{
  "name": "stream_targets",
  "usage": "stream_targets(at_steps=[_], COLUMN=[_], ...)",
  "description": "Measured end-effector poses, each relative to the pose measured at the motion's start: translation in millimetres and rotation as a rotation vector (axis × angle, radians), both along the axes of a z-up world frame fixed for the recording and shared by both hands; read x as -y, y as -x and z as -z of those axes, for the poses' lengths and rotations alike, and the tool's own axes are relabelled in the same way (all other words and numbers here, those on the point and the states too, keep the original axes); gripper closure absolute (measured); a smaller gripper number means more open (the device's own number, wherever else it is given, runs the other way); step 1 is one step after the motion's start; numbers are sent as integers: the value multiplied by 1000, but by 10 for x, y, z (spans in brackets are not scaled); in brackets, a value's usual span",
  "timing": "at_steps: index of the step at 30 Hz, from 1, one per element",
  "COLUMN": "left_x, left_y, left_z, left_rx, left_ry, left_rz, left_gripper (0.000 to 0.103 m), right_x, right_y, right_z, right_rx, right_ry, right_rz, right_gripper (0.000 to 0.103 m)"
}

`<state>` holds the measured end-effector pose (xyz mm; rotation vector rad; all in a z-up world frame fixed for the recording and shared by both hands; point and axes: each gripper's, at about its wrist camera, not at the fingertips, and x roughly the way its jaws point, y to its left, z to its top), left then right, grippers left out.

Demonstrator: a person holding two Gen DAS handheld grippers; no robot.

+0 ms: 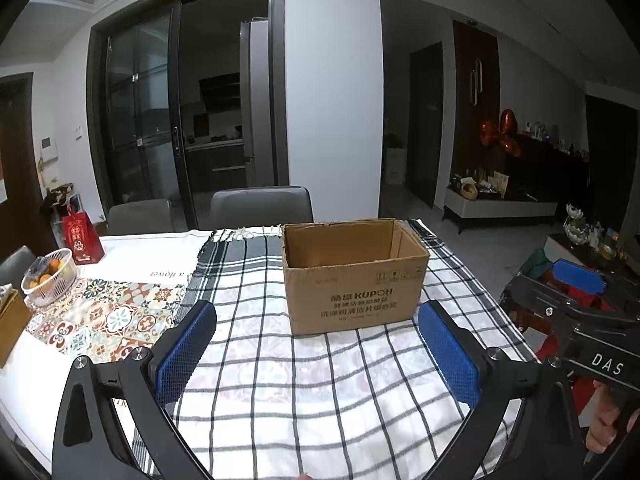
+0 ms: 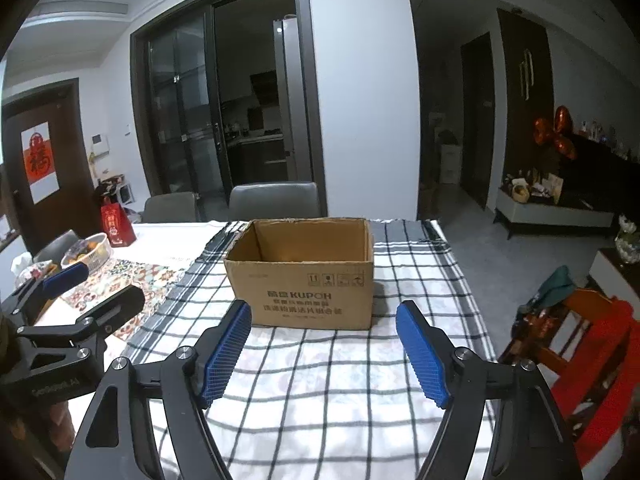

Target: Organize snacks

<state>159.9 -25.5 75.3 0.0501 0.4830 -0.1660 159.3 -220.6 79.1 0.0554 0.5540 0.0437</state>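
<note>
An open brown cardboard box (image 1: 352,280) stands on the checked cloth (image 1: 260,360) ahead of both grippers; it also shows in the right wrist view (image 2: 308,280). What lies inside it is hidden. My left gripper (image 1: 316,320) is open and empty, held above the cloth in front of the box. My right gripper (image 2: 324,322) is open and empty, also just short of the box. The left gripper appears at the left of the right wrist view (image 2: 92,284), the right gripper at the right of the left wrist view (image 1: 576,280). No snacks are in view.
A white basket of fruit (image 1: 50,276) and a red gift bag (image 1: 82,236) sit at the table's far left. Two grey chairs (image 1: 260,204) stand behind the table. A wooden chair with red cloth (image 2: 592,344) stands off the table's right edge.
</note>
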Motion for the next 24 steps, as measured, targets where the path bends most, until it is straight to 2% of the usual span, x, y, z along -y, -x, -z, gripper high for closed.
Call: stream_targets(at_steps=[3, 10, 24], left_x=[11, 9, -38], left_y=[123, 377, 512], left_z=[-33, -97, -86], left_rx=[16, 58, 64], left_ry=[-5, -2, 1], left_rz=[4, 12, 3], left_gripper=[0, 0, 0], right_x=[16, 46, 6], right_y=[152, 356, 529], right_z=[-53, -98, -113], right_rx=[19, 30, 41], right_ry=[0, -14, -18], right_rz=[11, 19, 8], right_gripper=[22, 22, 22])
